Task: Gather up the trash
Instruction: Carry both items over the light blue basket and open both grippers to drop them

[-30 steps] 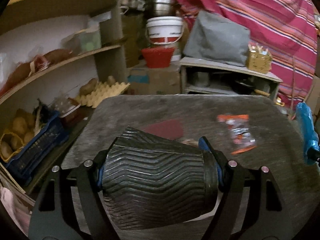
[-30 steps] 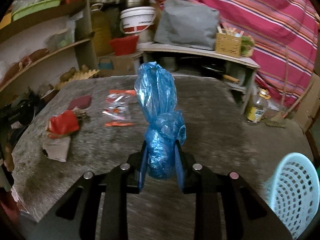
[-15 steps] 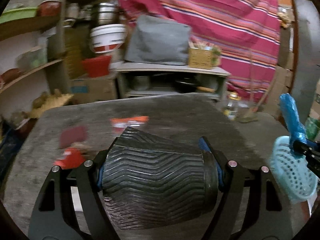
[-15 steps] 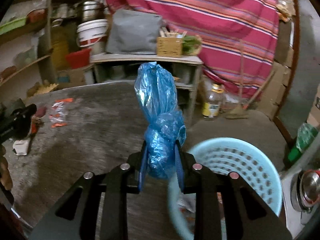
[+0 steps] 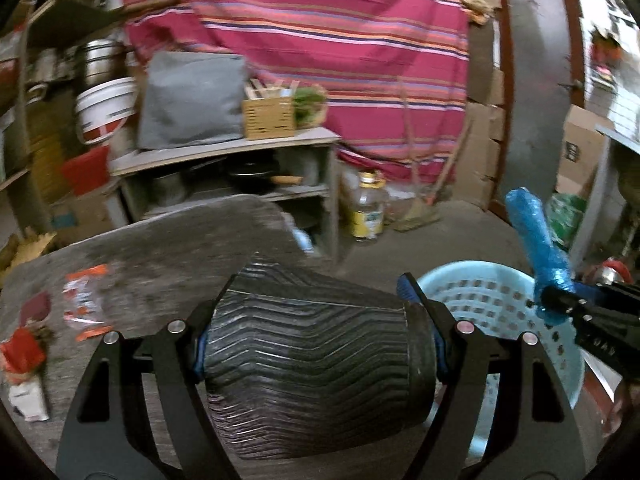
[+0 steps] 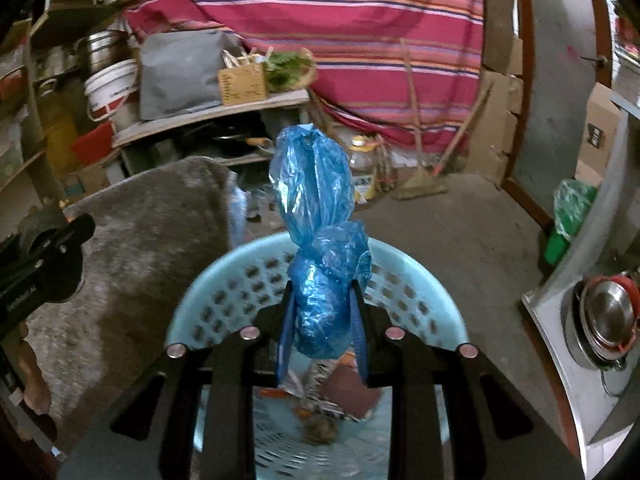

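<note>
Basket holding wrappers, right gripper pinching blue bag above

Dim indoor light, motion-blurred background, strong fisheye bending; source seemingly overhead.

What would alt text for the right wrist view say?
The right gripper holds a crumpled blue plastic bag above a light blue perforated basket that already has wrappers in it. A grey table lies to the left.

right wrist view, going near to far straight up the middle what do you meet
tongs shut on the blue plastic bag → light blue basket rim → oil bottle on the floor → striped cloth
</note>
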Demonstrator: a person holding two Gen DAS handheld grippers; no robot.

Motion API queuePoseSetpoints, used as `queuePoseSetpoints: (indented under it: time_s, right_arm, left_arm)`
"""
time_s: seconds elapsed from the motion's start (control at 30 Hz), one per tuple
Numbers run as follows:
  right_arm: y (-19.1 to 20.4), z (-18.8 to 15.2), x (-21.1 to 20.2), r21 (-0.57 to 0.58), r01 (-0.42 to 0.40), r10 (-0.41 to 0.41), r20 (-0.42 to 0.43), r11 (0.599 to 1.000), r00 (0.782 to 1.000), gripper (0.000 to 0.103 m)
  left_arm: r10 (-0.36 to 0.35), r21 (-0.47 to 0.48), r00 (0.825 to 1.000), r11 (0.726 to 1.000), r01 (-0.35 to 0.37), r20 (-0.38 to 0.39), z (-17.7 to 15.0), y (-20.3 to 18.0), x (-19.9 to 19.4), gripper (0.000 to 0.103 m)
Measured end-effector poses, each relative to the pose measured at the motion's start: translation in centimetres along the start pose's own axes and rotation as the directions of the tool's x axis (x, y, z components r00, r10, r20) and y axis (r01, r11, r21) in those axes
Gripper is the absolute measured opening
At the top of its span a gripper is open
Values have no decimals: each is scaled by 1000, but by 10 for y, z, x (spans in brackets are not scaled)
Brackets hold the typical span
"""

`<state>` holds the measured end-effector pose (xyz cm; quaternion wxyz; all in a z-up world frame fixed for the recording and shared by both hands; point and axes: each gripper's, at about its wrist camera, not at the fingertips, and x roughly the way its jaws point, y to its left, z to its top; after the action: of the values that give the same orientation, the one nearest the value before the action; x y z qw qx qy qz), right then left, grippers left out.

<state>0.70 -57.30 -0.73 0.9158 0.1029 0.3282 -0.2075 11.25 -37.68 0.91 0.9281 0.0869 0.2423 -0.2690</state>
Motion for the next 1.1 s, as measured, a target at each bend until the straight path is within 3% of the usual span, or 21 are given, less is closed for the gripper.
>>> queuePoseSetpoints:
  time_s: [0.2, 0.37, 0.57, 0.73, 1.0, 1.03, 1.1]
  right_arm:
    - [-33, -8, 0, 49, 33, -32, -14, 998, 999, 26]
    - [-48, -10, 0, 77, 46, -45, -21, 996, 999, 26]
    - [-41, -8, 4, 70, 36, -35, -23, 997, 999, 26]
    - [-25, -8, 7, 42, 17, -16, -35, 999, 999, 26]
    - [7, -11, 29, -2, 8, -8, -91, 1000, 996, 28]
    - [10, -13, 31, 0, 13, -13, -101, 1000, 995, 31]
    - [12, -14, 35, 7, 23, -22, -119, 1000, 993, 58]
  left_arm:
    - [-58, 49, 998, 997, 60, -36, -8, -51, 24, 76]
    - [-103, 51, 993, 993, 106, -59, -5, -71, 40, 76]
    - [-119, 77, 993, 990, 121, -18, 3, -75, 26, 93]
    - [-88, 32, 996, 996, 88, -2, 4, -45, 14, 97]
    - [60, -19, 998, 998, -60, 2, -14, 45, -20, 97]
    - [90, -21, 996, 996, -90, 3, -18, 61, -27, 97]
    - [133, -31, 991, 991, -133, 3, -23, 86, -37, 97]
